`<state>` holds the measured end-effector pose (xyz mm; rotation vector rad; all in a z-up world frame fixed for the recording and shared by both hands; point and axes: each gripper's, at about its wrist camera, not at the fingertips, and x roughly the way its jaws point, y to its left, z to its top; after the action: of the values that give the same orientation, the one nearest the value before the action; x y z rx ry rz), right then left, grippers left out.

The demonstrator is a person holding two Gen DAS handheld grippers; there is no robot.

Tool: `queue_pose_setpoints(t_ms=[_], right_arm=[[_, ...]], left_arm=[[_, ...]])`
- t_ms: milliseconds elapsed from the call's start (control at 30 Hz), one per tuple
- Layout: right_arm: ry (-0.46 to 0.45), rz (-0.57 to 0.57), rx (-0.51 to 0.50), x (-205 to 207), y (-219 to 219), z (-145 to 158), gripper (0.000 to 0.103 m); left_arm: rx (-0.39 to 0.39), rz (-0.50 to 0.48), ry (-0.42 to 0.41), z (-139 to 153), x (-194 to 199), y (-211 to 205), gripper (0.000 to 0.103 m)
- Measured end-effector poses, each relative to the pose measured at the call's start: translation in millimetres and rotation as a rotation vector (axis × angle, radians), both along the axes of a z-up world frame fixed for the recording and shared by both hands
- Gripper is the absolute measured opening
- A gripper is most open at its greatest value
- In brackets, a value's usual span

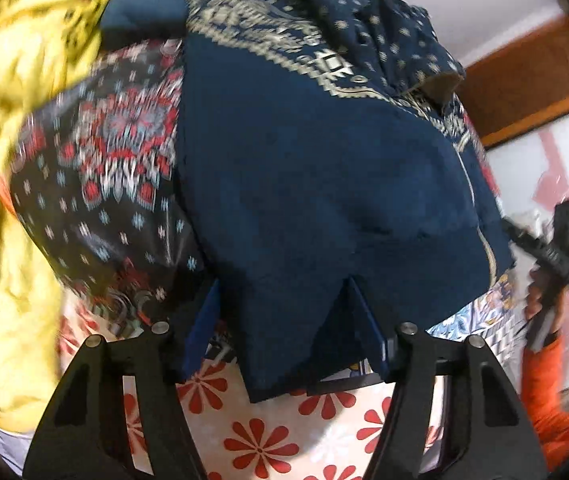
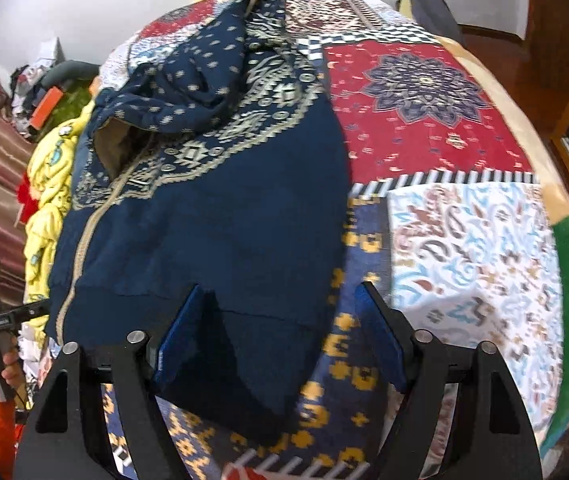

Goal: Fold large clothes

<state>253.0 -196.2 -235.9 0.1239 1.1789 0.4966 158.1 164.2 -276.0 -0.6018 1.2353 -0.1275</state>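
A navy garment (image 2: 212,216) with gold-printed yoke lies on the patchwork bedspread (image 2: 424,120), its hem between both tongs, left tongs (image 1: 284,324) and right tongs (image 2: 280,332), their jaws apart.

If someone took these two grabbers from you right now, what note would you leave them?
Left gripper: jaws part open, the hem of the navy garment between them; pads not clearly pressing.
Right gripper: jaws part open around the hem's other corner; the fabric lies against one pad only.
The garment lies spread on the patchwork bedspread, patterned neck end at the far side, a sleeve bunched there.
A yellow garment sits in a heap beside it.
Done: garment laid out, both grippers at the near hem.
Left: close on the hem, fold the garment up, likely the yellow one after.
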Motion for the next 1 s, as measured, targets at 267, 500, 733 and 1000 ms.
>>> queue_pose_setpoints(t_ms=[267,500,733,1000], right_arm=[[-0.047,0.047,0.098,2.1,19.9,10.9,0.012],[-0.186,0.092,0.173,14.8,28.9,68.7,0.010],[-0.361,0.009,0.188,64.5,42.2,131.3,0.009],[-0.398,0.027,0.155,142.8,70.8,150.8,0.008]], left_arm=[[-0.104,0.052,-0.107,12.0,-2.1,-3.6,0.012],[0.160,0.030,-0.319,105.4,30.8,-13.4,0.011],[0.260,0.065,-0.517,192.8,77.2,2.1,0.011],[0.399,0.169,-0.537,203.1,165.0,32.4,0.011]])
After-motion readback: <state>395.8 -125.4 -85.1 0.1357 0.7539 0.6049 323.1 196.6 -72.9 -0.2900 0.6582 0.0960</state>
